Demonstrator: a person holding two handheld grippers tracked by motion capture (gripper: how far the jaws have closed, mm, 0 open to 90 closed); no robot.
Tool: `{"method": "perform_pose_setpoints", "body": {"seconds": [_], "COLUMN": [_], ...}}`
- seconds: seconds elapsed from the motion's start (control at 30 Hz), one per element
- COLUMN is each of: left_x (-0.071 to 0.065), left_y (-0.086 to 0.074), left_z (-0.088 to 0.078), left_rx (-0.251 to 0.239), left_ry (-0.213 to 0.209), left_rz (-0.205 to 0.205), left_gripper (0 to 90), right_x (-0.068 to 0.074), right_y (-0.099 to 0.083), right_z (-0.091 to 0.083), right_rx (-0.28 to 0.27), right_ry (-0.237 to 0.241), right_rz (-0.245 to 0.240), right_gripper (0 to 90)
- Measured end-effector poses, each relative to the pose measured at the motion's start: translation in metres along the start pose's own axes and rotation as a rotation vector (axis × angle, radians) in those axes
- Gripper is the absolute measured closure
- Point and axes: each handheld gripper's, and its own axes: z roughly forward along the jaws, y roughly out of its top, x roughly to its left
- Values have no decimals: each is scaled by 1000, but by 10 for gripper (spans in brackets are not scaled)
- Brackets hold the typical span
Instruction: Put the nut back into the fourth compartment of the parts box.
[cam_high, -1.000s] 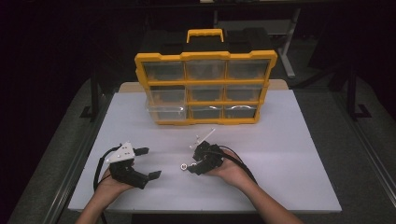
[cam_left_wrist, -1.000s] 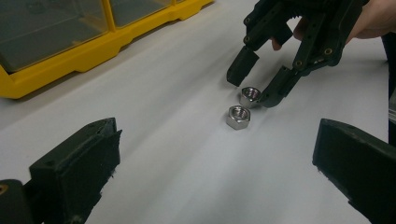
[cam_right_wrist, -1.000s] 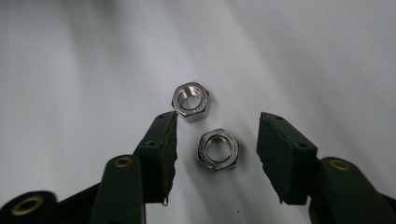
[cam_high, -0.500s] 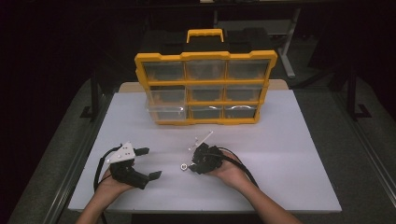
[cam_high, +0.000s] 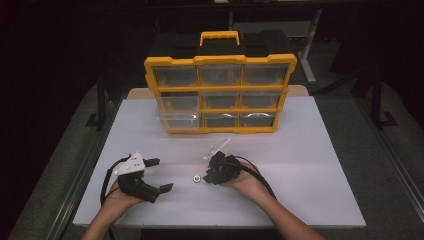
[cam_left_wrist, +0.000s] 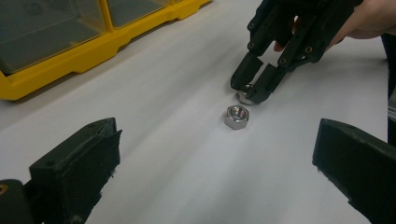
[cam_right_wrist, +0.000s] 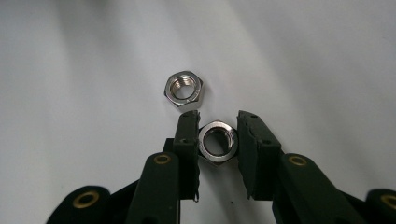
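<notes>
Resting near the front left corner of the white rectangular tabletop (cam_high: 310, 150), the left gripper (cam_high: 159, 175) of black plastic with a grey three-cornered plate on top, jaws spread wide apart and closed on nothing, held in the person's left hand (cam_high: 120, 197)

Lying toward the front edge, near its middle, the right gripper (cam_left_wrist: 253, 86) of black plastic, jaws drawn in on a shiny silver steel hex nut (cam_right_wrist: 217, 141), one jaw pressed against each opposite side of it, held by the person's right hand (cam_high: 247, 182) with a black cable looping round beside the wrist

Sitting flat on the tabletop just beyond those jaw tips, a second silver steel hex nut (cam_right_wrist: 183, 88), threaded hole facing up, close beside the clamped nut but apart from it, touched by neither gripper, roughly between the two grippers in the high view

Lying a little farther in, beside the right gripper, a thin pale stick-like piece (cam_high: 219, 146), too small to tell what

Standing at the middle of the far edge, a yellow plastic organiser case with clear drawers in three rows of three (cam_high: 220, 92), black on top with a yellow carry handle, well apart from both grippers
</notes>
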Motion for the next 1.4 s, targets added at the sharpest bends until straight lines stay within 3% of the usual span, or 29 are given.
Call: {"method": "perform_pose_setpoints", "body": {"seconds": [0.5,0.67,1.17,1.27,1.33,1.4], "left_x": [1,1,1,1,1,0], "left_y": [0,0,1,1,1,1], "left_z": [0,-1,-2,-2,-2,-1], "left_rx": [1,0,-4,-3,-3,-9], "left_ry": [2,3,3,3,3,3], "left_rz": [-3,-5,-9,-8,-9,-17], "left_gripper": [8,9,9,8,9,8], "right_x": [-8,-11,-17,-17,-20,-21], "right_y": [6,11,31,35,37,40], "right_z": [-16,-24,-45,-51,-53,-56], "right_rx": [-24,-25,-45,-54,-51,-58], "right_ry": [8,27,20,31,15,33], "right_rz": [7,32,7,32,10,39], "right_gripper": [693,693,694,694,695,695]}}
